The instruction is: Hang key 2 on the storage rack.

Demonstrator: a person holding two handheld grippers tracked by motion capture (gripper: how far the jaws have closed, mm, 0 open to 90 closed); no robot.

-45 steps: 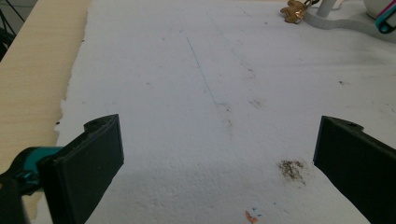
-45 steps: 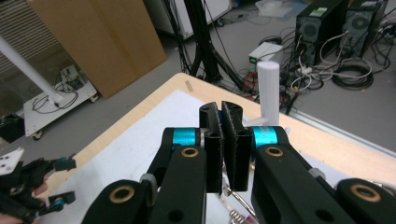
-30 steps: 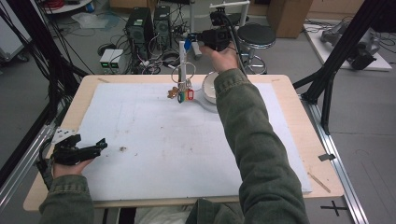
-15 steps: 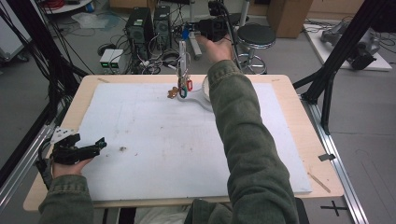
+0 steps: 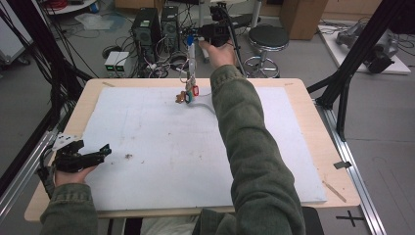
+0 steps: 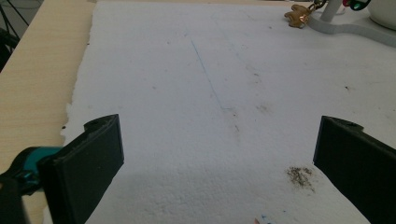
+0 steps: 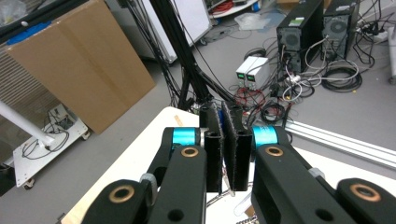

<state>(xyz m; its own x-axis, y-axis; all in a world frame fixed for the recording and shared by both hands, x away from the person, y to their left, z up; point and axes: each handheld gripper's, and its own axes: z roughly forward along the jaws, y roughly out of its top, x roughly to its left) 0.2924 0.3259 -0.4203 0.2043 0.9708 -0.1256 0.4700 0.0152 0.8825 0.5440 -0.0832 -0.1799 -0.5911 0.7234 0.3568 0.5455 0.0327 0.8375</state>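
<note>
A white foam sheet point(image 5: 161, 142) covers the bench point(image 5: 313, 147). The right gripper point(image 5: 192, 38), jaws closed on a white strap point(image 5: 191, 61), dangles a keychain bunch point(image 5: 187, 94) below them. The left gripper point(image 5: 100, 152) rests with jaws wide apart; its own view adds a blue pen line point(image 6: 205, 74) ahead. No writing is legible.

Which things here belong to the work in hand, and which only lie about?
In use:
- right gripper, jaws shut on the white strap
- white strap with small coloured charms

Lying about:
- white foam sheet on the wooden table
- left gripper, jaws open
- white bowl
- black stool
</note>
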